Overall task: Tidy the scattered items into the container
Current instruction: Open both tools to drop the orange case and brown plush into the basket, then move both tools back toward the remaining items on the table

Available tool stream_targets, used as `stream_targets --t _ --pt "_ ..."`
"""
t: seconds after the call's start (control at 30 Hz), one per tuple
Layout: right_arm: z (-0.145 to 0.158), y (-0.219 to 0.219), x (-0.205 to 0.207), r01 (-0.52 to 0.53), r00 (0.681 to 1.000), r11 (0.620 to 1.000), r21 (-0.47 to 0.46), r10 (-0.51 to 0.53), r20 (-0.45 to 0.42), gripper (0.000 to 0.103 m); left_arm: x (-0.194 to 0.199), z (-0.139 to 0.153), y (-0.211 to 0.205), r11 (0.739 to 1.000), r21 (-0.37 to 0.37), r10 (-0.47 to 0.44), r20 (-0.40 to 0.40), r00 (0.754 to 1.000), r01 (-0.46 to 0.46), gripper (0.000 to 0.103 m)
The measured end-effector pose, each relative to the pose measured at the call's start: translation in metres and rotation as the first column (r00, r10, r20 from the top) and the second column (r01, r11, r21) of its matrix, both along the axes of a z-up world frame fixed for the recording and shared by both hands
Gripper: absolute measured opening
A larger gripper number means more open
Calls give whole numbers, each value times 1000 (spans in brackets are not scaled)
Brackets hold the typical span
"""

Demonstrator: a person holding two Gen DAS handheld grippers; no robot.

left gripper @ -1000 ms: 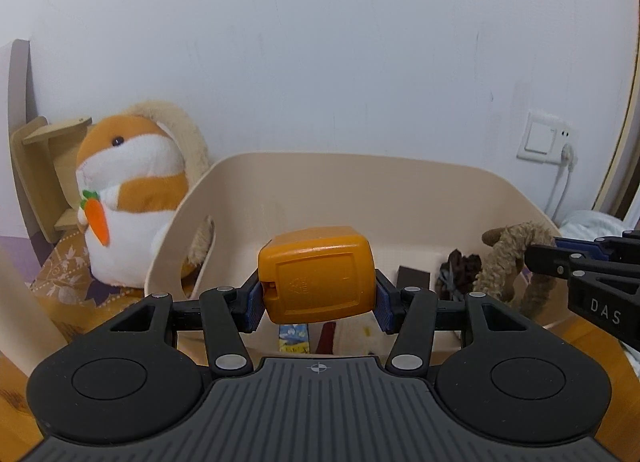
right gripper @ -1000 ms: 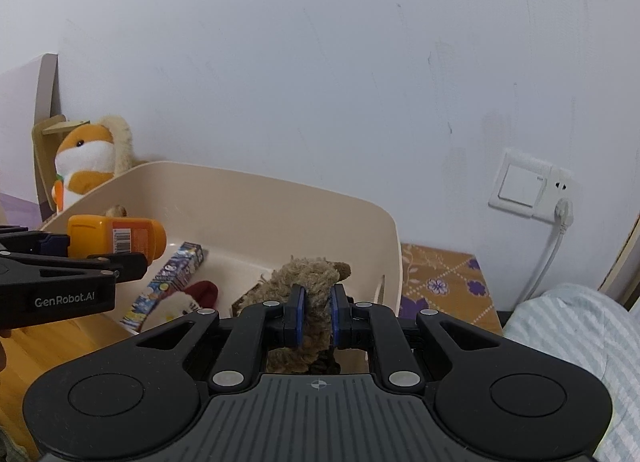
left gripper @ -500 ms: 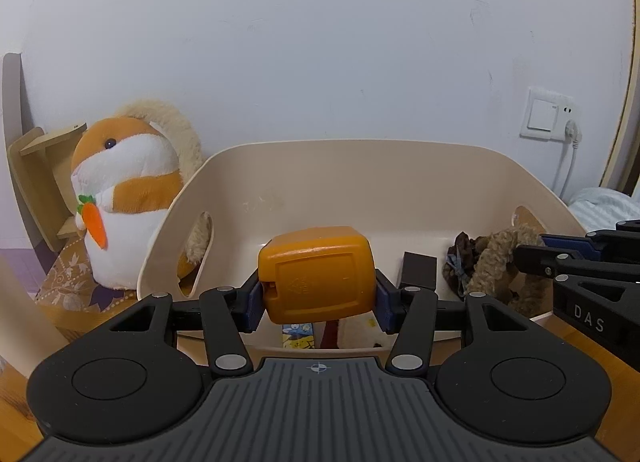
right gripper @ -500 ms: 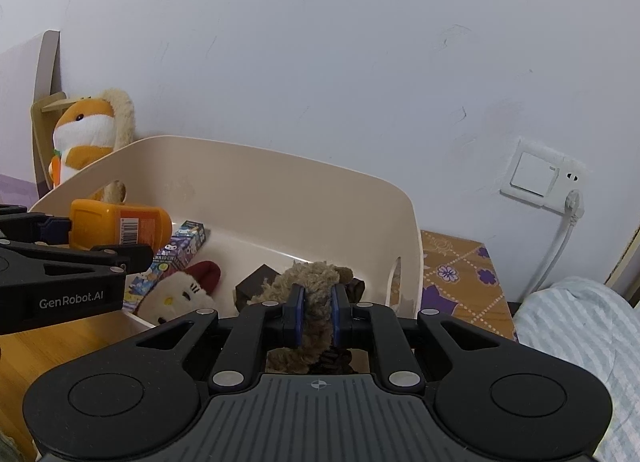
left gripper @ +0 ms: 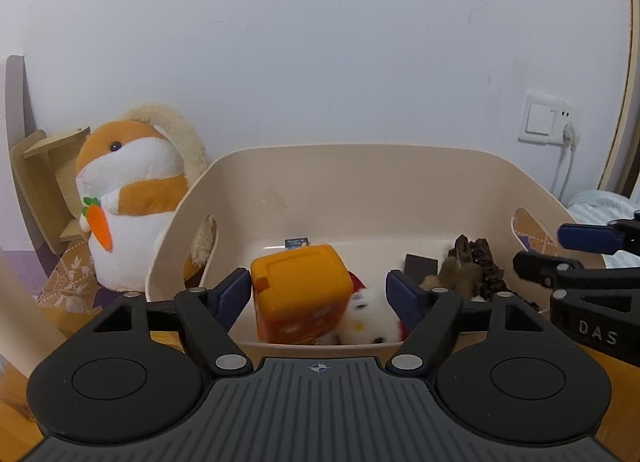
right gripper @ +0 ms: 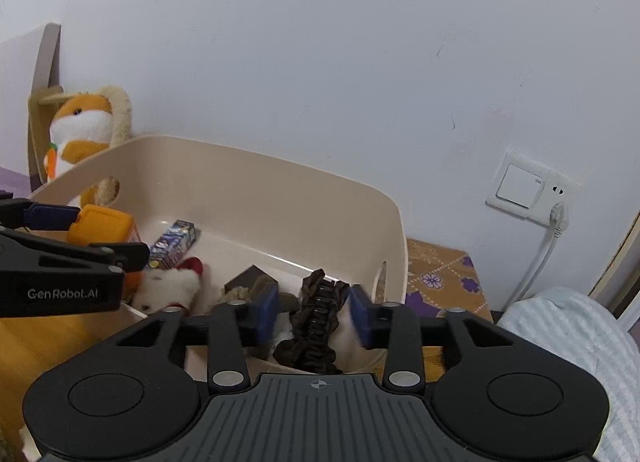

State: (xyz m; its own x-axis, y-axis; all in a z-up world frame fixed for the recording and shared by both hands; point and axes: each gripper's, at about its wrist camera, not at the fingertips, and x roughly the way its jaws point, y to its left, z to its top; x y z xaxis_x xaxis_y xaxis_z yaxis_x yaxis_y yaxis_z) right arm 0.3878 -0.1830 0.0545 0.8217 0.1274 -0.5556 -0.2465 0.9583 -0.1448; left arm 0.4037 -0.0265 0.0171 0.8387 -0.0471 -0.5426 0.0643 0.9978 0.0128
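The orange box [left gripper: 298, 294] sat tilted inside the bin [left gripper: 360, 177], free between the left gripper's [left gripper: 318, 292] spread fingers, apparently just let go there. The right gripper [right gripper: 316, 312] also gaped, over a brown scrunchie [right gripper: 316, 326]. Only the right view showed the carton [right gripper: 174, 244] behind the box.

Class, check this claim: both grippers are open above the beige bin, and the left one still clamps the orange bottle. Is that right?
Not quite. Both grippers are open above the beige bin, but the left gripper no longer clamps the orange bottle: the left wrist view shows it loose, tilted between the spread fingers. The right gripper is open too.
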Motion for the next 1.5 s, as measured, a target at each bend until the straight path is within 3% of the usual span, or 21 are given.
stream_targets --t 0.17,0.4,0.6,0.77,1.0,1.2,1.5 --pt "7 -7 -16 6 1000 1000 19 -7 28 66 -16 9 9 999 -44 5 18 1000 -4 83" --pt "20 -24 -72 -33 996 997 72 27 85 79 -77 16 26 1000 7 -26 102 994 25 85" --pt "19 -33 -119 -78 994 992 103 69 89 93 -131 21 48 1000 -19 5 124 992 -3 87" --pt "9 -38 -140 -79 995 989 126 71 65 96 -169 12 60 1000 -8 20 89 996 -20 87" --pt "-8 -35 -148 -98 995 988 123 98 6 98 -197 -23 60 1000 -20 2 -35 999 -2 87" --pt "-20 -25 -148 -124 992 989 81 125 -18 98 -199 -49 57 997 -78 -2 -106 994 -6 87" --pt "-37 -16 -132 -150 986 985 83 155 -58 93 -193 -63 56 992 -120 17 -135 991 -33 87"
